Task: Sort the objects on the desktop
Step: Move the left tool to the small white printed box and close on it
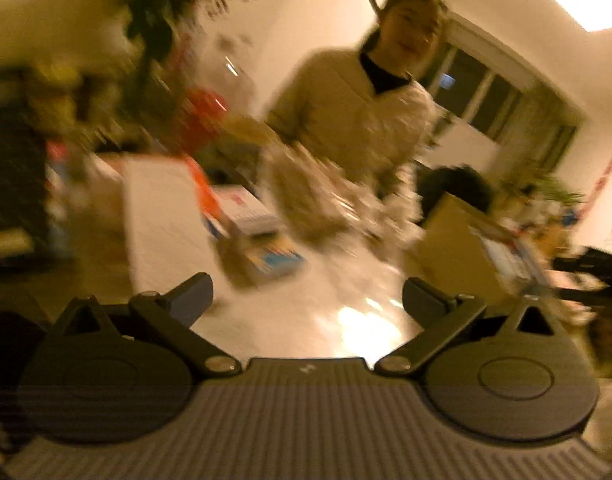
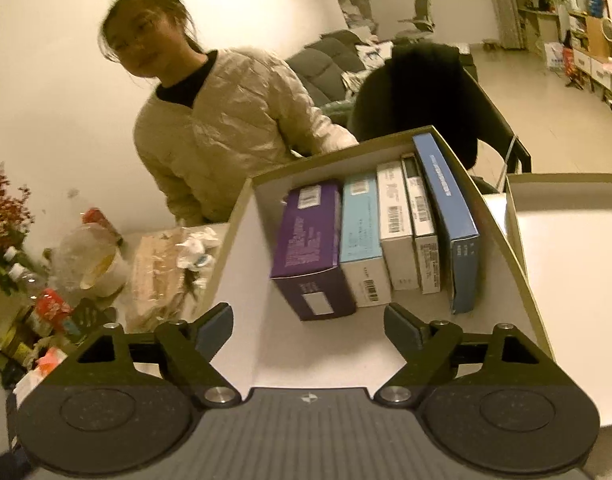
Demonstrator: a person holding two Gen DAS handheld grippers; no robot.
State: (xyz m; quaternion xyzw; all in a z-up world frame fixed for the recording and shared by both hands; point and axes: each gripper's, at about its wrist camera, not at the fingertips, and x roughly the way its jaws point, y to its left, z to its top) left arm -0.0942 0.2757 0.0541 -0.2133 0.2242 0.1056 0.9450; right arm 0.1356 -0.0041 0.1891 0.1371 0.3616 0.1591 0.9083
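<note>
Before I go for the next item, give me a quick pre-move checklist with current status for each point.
1. Right gripper empty: ok, fingers apart, nothing between them.
2. Left gripper empty: ok, fingers spread wide, nothing between them.
3. Boxes standing in the tray: ok for four; the purple box at the left end of the row leans.
4. Room left in the tray: ok, bare floor left of the purple box.
5. Next item picked out: cannot tell; the clutter left of the tray is a jumble, and the left wrist view is blurred.
6. Person clear of the tray: not ok, standing right behind it.
</note>
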